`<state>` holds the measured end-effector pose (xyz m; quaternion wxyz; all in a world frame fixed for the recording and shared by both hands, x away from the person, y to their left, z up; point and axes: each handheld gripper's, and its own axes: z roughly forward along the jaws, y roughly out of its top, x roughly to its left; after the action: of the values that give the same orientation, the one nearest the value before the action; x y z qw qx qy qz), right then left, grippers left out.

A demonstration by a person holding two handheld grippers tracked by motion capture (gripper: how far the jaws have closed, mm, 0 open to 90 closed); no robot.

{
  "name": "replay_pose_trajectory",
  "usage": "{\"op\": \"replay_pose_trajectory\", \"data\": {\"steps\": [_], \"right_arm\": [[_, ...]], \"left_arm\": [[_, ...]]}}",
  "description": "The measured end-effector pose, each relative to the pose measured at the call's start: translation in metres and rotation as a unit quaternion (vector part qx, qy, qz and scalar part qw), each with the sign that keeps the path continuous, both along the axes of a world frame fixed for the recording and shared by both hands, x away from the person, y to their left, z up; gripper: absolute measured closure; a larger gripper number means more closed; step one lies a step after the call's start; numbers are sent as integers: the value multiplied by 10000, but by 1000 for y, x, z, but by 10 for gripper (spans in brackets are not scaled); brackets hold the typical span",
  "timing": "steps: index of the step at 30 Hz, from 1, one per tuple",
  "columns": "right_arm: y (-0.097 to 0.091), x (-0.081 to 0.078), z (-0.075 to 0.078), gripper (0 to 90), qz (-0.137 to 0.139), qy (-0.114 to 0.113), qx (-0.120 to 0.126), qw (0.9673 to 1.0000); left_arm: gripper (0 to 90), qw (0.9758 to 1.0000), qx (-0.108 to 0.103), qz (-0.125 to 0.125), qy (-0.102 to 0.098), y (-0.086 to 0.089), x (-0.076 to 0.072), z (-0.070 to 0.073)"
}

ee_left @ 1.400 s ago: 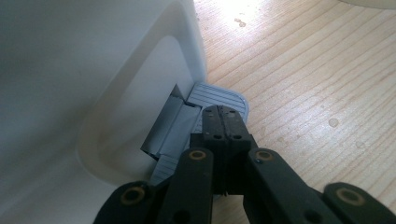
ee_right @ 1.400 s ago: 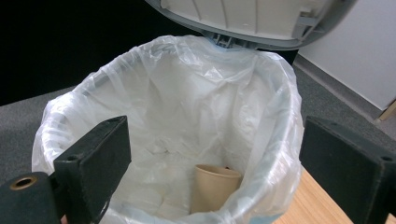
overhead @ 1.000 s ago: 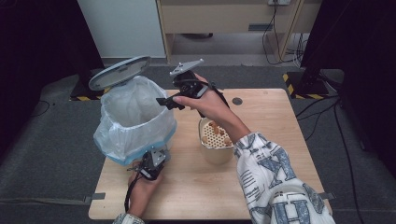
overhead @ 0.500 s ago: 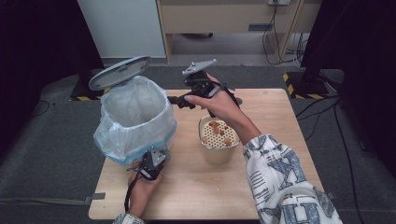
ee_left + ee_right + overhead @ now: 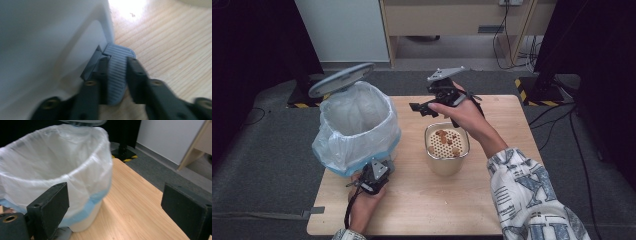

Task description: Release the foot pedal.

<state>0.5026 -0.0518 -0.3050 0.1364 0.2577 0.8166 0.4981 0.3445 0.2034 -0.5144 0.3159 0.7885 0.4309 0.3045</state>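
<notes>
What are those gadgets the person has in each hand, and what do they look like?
Each is a black handheld gripper with two flat black jaws. The right gripper carries a grey three-cornered plate on top; the left gripper trails a black cable. The right sleeve is white with a dark blue-grey pattern.

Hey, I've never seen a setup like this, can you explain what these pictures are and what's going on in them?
A person sits at a wooden table and holds a hand tool with two black jaws in each hand. One picture comes from a camera above the table; the other two come from cameras riding on the tools.

On the table stand a pedal bin, lined with a plastic bag, lid up, and a beige container with a perforated insert and brownish bits on it.

The left gripper is down on the bin's grey foot pedal; its jaws have just been opening, with the pedal between them. The right gripper is open, holds nothing, and points toward the bin.
</notes>
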Motion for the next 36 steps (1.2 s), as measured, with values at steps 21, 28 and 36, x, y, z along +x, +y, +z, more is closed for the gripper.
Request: {"op": "replay_pose_trajectory", "data": {"steps": [21,28,36], "right_arm": [[-106,-2,-34,78,-1557,37,200,9876],[-130,-6,-50,74,-2002,122,331,9791],[-154,-16,-64,70,-2298,202,360,9724]], "left_arm": [[339,9965,-692,-464,108,-20,-26,16],[280,9966,-641,-500,135,-18,-25,15],[265,9968,-605,-504,147,-19,-24,13]]}}
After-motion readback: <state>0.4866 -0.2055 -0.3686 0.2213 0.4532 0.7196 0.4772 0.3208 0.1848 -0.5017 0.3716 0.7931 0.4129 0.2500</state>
